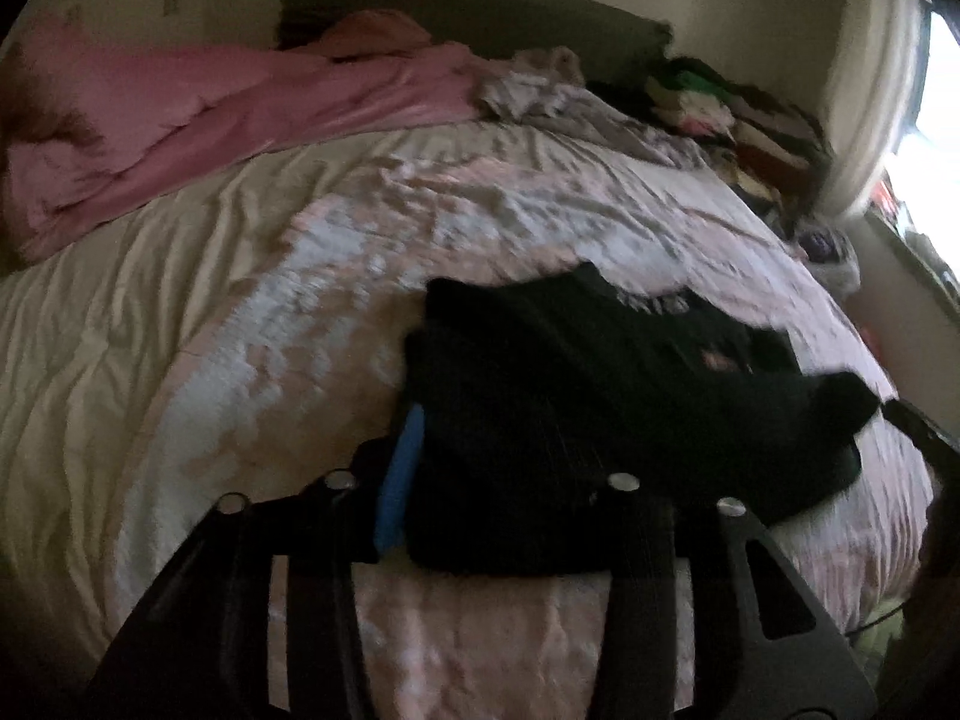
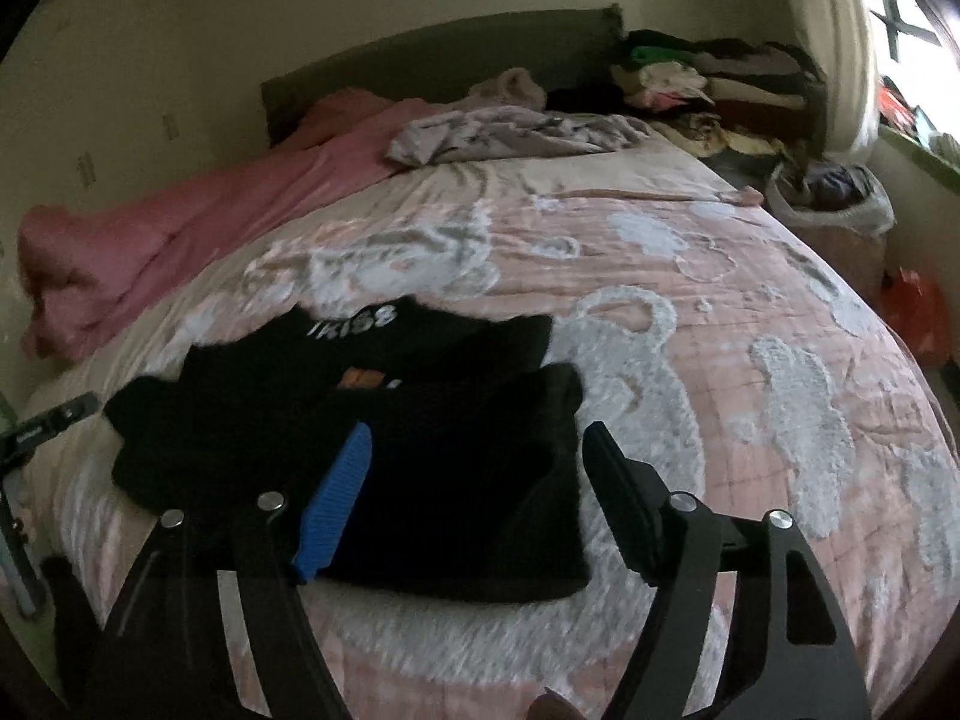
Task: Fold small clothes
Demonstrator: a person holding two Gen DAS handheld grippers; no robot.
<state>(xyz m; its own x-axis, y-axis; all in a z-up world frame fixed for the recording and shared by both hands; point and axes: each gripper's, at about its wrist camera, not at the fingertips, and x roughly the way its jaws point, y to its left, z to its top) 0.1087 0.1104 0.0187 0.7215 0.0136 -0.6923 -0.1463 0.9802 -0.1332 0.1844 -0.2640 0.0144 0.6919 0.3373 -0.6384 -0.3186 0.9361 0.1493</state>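
Note:
A small black garment (image 2: 384,432) with white lettering lies partly folded on the pink and white bedspread (image 2: 720,312). My right gripper (image 2: 480,480) is open and empty, hovering just above the garment's near right part, blue pad (image 2: 333,510) on the left finger. In the left wrist view the same black garment (image 1: 600,396) fills the space between the fingers. My left gripper (image 1: 510,480) has its blue pad (image 1: 399,480) against the cloth's left edge; the right finger is hidden behind the dark cloth.
A pink blanket (image 2: 180,240) lies bunched along the bed's far left. A grey patterned cloth (image 2: 516,132) lies near the headboard. A heap of clothes (image 2: 708,84) and a bag (image 2: 834,192) stand at the far right by the window.

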